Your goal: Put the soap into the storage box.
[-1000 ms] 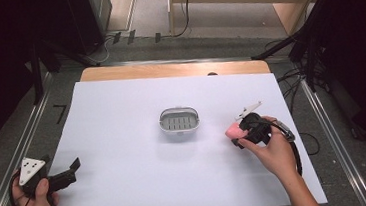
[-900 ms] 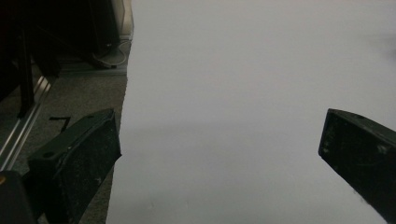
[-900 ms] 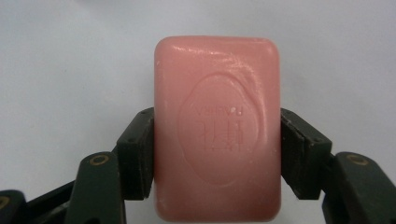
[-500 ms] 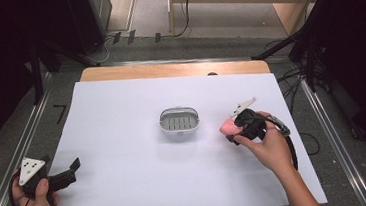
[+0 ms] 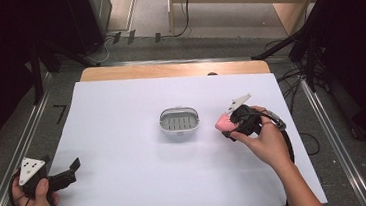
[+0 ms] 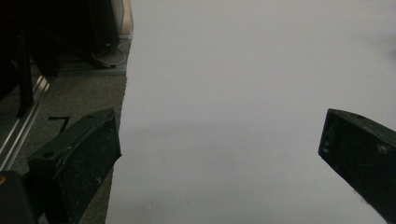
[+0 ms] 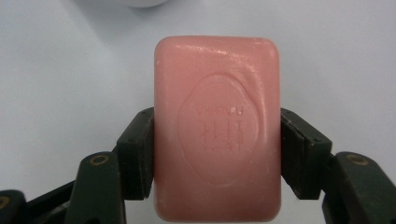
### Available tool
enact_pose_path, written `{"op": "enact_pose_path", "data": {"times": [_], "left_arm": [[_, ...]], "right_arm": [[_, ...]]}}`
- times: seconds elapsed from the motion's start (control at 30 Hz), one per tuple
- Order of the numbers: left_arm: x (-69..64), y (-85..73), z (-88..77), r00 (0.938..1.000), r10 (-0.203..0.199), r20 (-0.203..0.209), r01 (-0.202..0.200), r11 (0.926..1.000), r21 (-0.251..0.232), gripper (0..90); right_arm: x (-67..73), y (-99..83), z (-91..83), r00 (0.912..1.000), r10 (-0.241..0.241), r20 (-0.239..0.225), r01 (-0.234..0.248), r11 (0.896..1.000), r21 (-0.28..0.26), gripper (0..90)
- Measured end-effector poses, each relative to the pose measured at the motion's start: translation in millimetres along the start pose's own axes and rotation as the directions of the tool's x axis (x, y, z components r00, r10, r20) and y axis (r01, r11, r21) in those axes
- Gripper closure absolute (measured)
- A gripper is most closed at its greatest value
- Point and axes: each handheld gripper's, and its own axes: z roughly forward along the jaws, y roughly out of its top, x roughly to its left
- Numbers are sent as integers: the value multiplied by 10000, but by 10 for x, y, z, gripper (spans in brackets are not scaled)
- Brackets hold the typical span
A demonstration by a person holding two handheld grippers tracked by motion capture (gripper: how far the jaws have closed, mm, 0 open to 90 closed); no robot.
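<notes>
Firmly, the right gripper (image 7: pixel 217 154) clamps the pink soap bar (image 7: pixel 217 126), while the left gripper (image 6: pixel 219 154) gapes wide, empty.

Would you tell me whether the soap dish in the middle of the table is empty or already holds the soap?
Empty: the soap dish shows bare slats, while the pink soap sits clamped in the right gripper beside it.

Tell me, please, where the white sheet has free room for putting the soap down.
Most of the sheet is bare: the wide left half between the left gripper and the dish, the far strip behind the dish, and the near strip before it. The tight spot is the gap between the dish and the right gripper, which clamps the soap.
</notes>
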Motion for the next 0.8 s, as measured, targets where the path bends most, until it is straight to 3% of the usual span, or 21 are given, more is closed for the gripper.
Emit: {"op": "enact_pose_path", "data": {"times": [0.8], "left_arm": [[1,0,1,10000,2,40,-2,10000,-3,0]], "right_arm": [[108,357,7,9941,-1058,-229,1051,9940,-295,384]]}}
